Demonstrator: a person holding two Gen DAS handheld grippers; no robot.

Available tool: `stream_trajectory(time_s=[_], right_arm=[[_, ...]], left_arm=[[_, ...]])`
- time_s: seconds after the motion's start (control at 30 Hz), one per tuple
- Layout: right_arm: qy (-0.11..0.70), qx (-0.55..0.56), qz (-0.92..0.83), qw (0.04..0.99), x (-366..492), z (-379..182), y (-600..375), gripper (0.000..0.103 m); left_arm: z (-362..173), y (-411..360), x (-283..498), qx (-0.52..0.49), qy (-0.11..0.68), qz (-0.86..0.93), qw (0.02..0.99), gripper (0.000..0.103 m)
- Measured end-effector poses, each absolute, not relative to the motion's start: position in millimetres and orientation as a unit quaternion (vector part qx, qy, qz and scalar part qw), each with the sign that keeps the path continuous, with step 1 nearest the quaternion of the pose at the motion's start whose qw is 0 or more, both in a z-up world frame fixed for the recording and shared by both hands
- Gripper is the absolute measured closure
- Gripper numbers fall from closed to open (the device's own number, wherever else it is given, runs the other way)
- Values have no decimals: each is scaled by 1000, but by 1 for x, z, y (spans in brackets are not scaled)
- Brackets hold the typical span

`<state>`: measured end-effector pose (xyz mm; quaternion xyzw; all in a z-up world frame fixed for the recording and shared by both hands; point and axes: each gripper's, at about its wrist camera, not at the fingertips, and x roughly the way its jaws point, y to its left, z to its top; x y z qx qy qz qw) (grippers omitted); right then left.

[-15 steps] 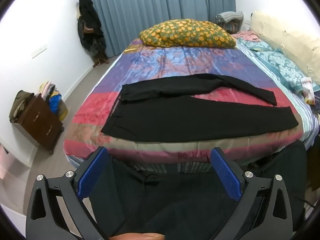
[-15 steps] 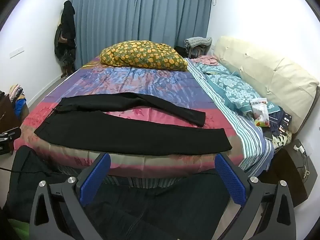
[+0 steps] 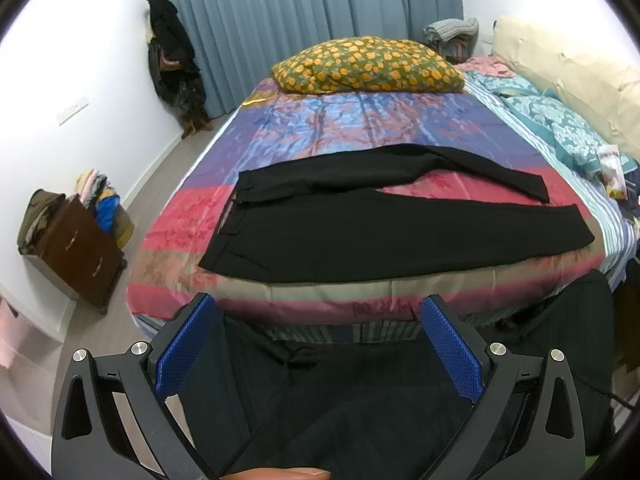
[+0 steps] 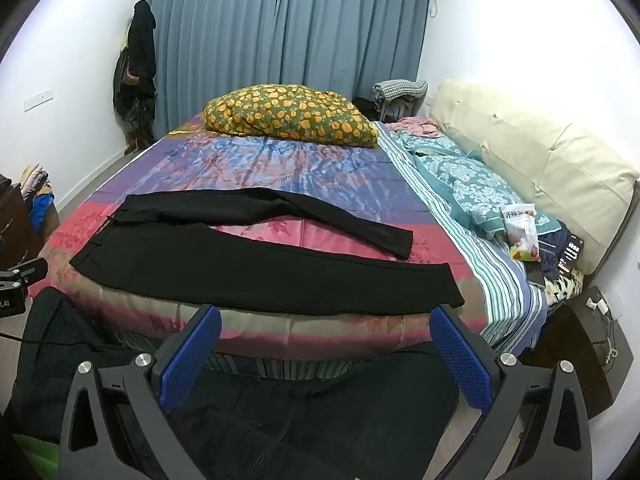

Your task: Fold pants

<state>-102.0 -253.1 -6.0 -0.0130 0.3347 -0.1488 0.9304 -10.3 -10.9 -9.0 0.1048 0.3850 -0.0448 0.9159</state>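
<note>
My left claw [image 3: 316, 344] and right claw [image 4: 326, 354] both gape wide, gripping nothing, short of the bed [image 4: 256, 336]. The pants [image 4: 260, 264] lie flat across its near end, waistband to the left, legs splayed rightward, the far leg angled away from the near one.

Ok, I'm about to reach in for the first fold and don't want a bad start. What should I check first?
1. Left gripper open with nothing between its pads: ok.
2. Right gripper open with nothing between its pads: ok.
3. Black pants lie flat on the bedspread, waist at the left: ok.
4. Legs together for folding: not ok; they lie splayed apart.
5. Nothing resting on the pants: ok.
6. Floral pillow lies well apart from the pants: ok.
</note>
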Motion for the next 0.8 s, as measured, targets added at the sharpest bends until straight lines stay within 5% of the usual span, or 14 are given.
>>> stream_trajectory(time_s=[0.8], right_arm=[[339, -17, -146, 929, -97, -6, -248, 0]], left_arm=[[9, -24, -25, 198, 307, 46, 930, 1]])
